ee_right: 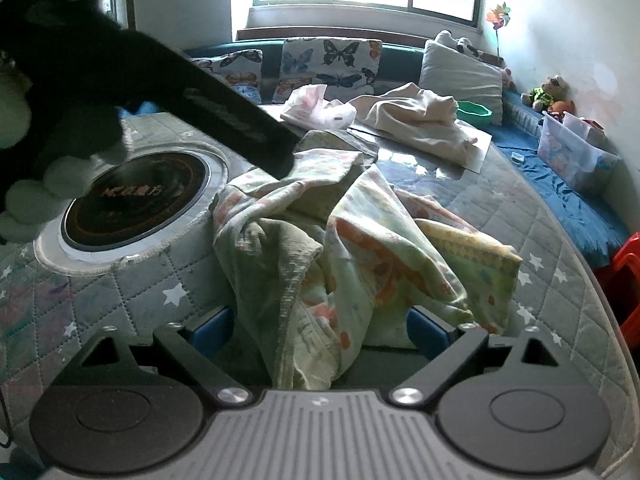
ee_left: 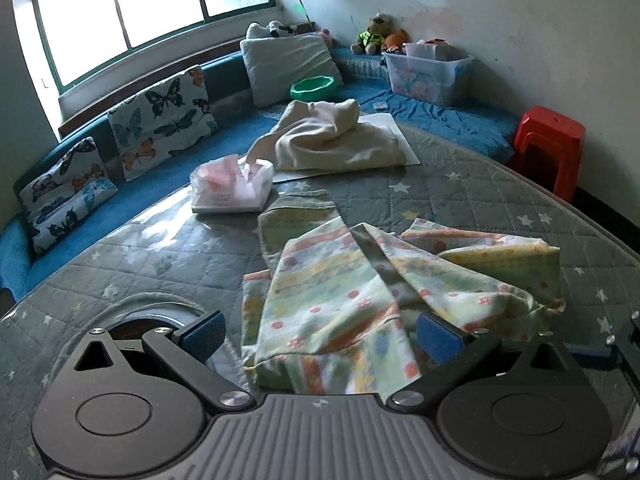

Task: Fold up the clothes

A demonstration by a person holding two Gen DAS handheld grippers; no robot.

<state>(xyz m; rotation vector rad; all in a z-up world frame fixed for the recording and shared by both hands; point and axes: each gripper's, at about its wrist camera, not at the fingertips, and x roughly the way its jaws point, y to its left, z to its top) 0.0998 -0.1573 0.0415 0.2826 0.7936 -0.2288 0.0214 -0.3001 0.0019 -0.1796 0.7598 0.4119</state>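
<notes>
- Left gripper [ee_left: 320,334]: fingers standing wide apart, blue pads [ee_left: 206,334] flanking the near edge of the garment [ee_left: 360,292]; whether the pads are touching the cloth cannot be told.
- Right gripper [ee_right: 320,330]: fingers likewise standing apart, with a bunched fold of the garment [ee_right: 340,248] hanging down between them; nothing is being clamped.
- Garment: a pale, flower-printed piece lying crumpled on the quilted, star-patterned tabletop [ee_left: 500,200], near both grippers and right of the round inset hob [ee_right: 136,204].
- Left gripper body [ee_right: 224,116]: showing in the right wrist view as a dark bar reaching from the upper left down to the far left part of the garment.
- Cream cloth [ee_left: 332,136]: lying heaped on a white sheet [ee_left: 400,132] at the far side of the tabletop, well apart from the garment.
- Tissue pack [ee_left: 232,188]: sitting just left of the cream cloth, between it and the butterfly cushions [ee_left: 160,120].
- Background: a blue bench [ee_left: 452,120] carrying a grey pillow [ee_left: 292,64], a green bowl [ee_left: 314,87], a clear bin [ee_left: 426,72] and soft toys [ee_left: 374,34]; a red stool [ee_left: 550,140] standing at the far right.
</notes>
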